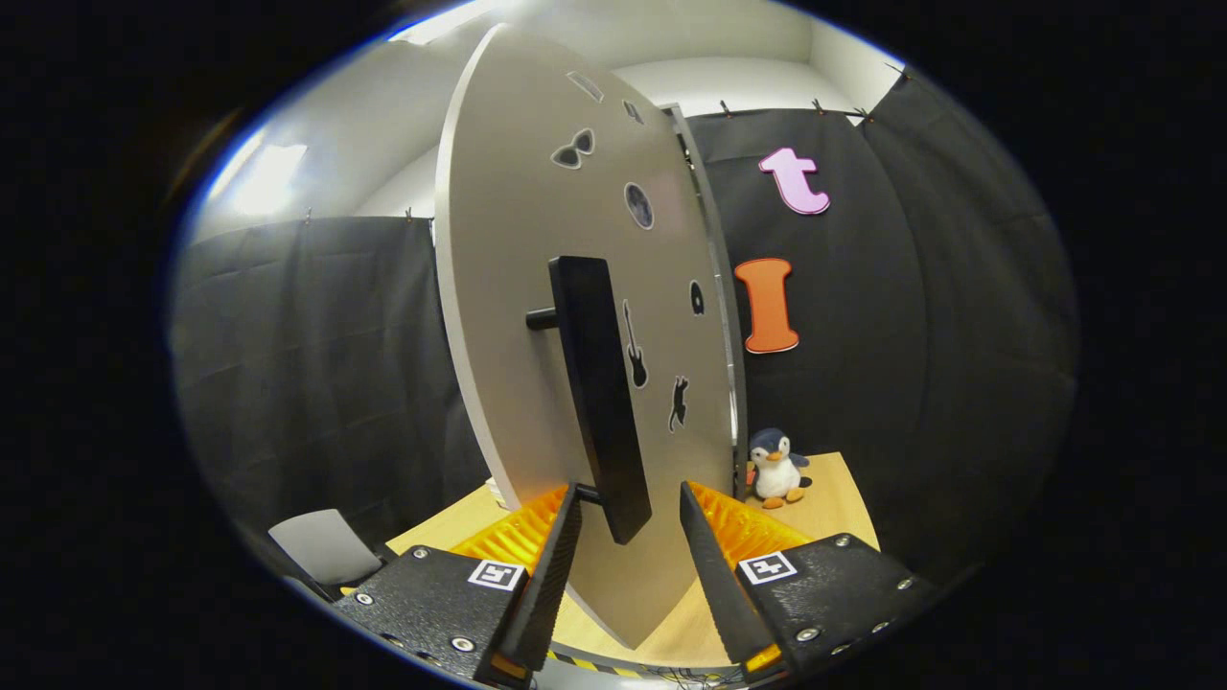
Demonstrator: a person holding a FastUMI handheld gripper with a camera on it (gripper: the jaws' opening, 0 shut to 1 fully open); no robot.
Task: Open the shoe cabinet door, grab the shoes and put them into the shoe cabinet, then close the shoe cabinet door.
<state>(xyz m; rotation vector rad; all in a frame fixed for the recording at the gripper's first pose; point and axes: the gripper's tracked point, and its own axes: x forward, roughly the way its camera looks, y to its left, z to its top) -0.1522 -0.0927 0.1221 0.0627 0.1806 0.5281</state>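
Cabinet door (537,287) stood ajar; we held the gripper (628,537) level, fingers apart astride its handle (599,393), not clamping

No readable txt from my end: door (537,287) carries only picture stickers, no words/nos., and the tongs (628,527), fingers apart round the handle (599,393), bear just square coded markers.

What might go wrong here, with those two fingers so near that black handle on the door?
The gripper is open, the handle standing between its fingers untouched; closing off-centre, they may slip off its lower end. The door stands ajar, so a crooked pull might drag the cabinet. The toy penguin sits near the door's hinge side and might get bumped.
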